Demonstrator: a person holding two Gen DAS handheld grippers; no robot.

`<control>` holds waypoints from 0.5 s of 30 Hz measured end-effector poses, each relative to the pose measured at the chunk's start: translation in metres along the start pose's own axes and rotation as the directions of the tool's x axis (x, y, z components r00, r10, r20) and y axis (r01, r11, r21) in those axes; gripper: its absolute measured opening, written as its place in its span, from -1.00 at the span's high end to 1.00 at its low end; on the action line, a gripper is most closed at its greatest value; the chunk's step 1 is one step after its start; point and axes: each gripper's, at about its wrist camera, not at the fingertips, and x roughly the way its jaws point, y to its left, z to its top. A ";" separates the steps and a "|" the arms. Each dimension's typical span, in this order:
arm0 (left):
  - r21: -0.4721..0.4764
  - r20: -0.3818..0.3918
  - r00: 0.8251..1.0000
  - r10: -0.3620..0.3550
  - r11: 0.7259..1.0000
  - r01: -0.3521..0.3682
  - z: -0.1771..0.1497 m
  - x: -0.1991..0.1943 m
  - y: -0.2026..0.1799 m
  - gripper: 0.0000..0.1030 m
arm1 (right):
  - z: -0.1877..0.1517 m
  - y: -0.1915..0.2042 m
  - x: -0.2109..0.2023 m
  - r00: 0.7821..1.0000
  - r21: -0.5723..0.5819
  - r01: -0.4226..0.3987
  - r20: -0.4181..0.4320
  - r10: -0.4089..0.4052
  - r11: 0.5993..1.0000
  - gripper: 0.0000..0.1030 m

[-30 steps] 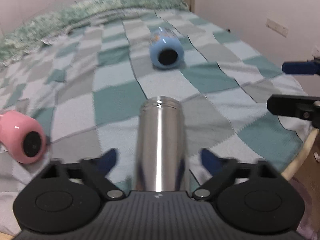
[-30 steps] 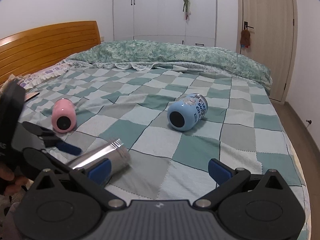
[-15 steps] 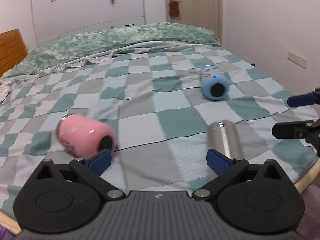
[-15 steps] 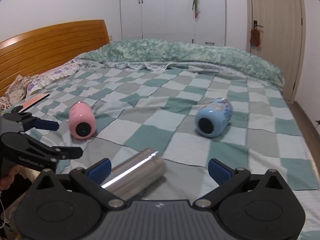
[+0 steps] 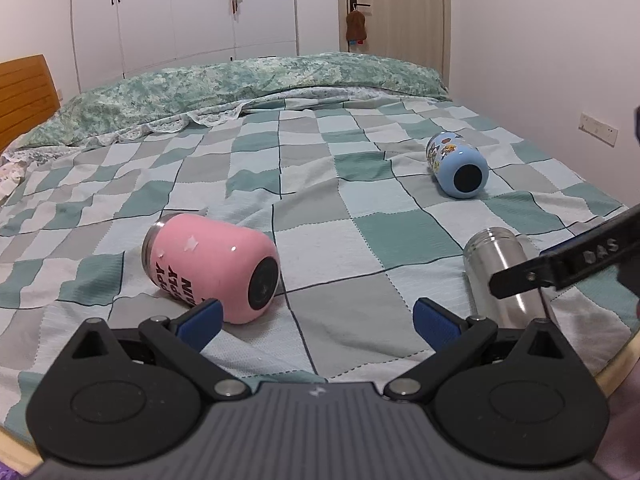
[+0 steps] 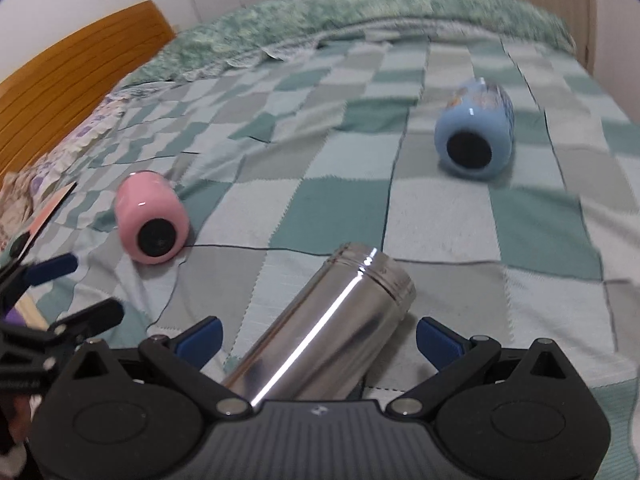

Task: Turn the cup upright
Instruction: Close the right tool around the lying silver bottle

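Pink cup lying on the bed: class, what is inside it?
Cannot tell. The rounded pink cup shows only its black base; its silver-rimmed mouth faces away. It lies on the checked green bedspread.

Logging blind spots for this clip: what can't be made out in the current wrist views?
- Steel cup: its base end is hidden behind the right gripper body in the right wrist view; in the left wrist view a black gripper finger crosses it.
- Blue cup: its printed pattern is smeared by motion blur in the right wrist view.
- Pink cup: its lettering is partly cut off behind the left gripper finger in the left wrist view.
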 end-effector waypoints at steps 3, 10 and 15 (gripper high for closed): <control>-0.004 -0.002 1.000 -0.002 1.000 0.002 -0.003 0.005 0.003 -1.00 | 0.005 -0.004 0.012 1.000 0.059 -0.004 -0.021 0.005 0.998 -0.81; -0.029 -0.007 1.000 -0.018 0.999 0.017 -0.008 0.010 0.009 -1.00 | 0.008 -0.020 0.040 0.995 0.209 -0.043 -0.077 0.060 0.977 -0.44; -0.032 -0.007 1.000 -0.021 0.999 0.021 -0.008 0.010 0.010 -1.00 | 0.006 -0.020 0.032 0.994 0.215 -0.100 -0.025 0.108 0.971 -0.35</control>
